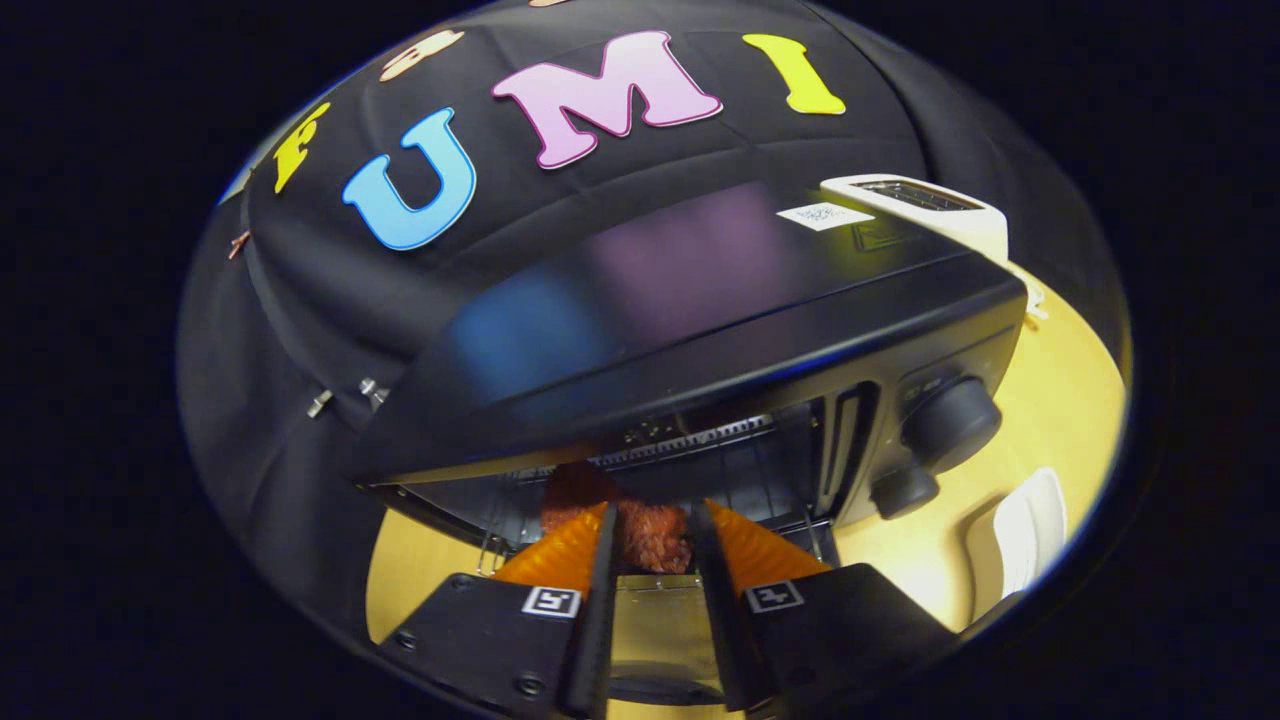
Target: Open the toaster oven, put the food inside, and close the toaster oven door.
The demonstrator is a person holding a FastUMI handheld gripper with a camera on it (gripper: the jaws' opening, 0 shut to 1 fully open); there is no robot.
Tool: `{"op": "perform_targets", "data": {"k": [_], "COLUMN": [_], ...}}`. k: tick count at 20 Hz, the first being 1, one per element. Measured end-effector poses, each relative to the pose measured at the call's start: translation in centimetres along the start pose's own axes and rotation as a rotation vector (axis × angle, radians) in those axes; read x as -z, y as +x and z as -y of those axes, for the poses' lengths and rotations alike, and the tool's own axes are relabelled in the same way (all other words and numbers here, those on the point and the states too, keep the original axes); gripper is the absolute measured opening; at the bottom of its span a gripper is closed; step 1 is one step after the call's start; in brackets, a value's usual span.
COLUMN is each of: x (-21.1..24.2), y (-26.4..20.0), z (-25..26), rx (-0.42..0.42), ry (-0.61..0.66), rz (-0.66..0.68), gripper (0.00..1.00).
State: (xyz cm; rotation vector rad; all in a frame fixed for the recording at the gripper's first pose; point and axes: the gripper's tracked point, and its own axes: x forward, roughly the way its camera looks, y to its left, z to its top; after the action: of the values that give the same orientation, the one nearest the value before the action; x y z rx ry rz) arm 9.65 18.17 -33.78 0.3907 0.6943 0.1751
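1. The toaster oven point(700, 330) is sitting on a pale wooden table point(1070, 420), its door point(650, 640) hanging open below the cavity, beneath the fingers

2. The gripper point(652, 535) is pointing into the oven mouth, its two fingers standing a little apart and appearing to press on a reddish-brown piece of food point(650, 530) between their tips; the hold is looking firm, though the contact faces are partly hidden

3. The food is hanging at the threshold of the cavity, just ahead of the wire rack point(690, 445) and seemingly not yet resting on it

4. Two dark knobs point(950, 425) are showing on the panel to the right of the opening; a white toaster point(930, 210) is standing behind the oven, and a white dish point(1030, 530) is lying on the table to the right

5. Judgement: the opening step is done, and the loading step is in hand

6. Judgement: the next move is calling for carrying the food further in over the rack, lowering it, spreading the fingers, then drawing back clear so the door can be lifted shut

7. Risk, as a judgement: releasing too early is likely to drop the food onto the door rather than the rack
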Motion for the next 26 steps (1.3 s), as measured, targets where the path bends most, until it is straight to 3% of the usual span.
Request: {"op": "perform_targets", "data": {"k": [3,5,16,26], "x": [-0.8,-1.5,-5.6,-10.3], "y": [-1.0,-2.1,-12.2,-20.8], "z": [1.1,1.2,1.7,-1.6], "rx": [0.031,0.036,0.068,0.052], "ry": [-0.022,-0.027,-0.148,-0.242], "rz": [0.025,0.049,0.208,0.362], "gripper": [0.87,0.98,0.98,0.98]}}
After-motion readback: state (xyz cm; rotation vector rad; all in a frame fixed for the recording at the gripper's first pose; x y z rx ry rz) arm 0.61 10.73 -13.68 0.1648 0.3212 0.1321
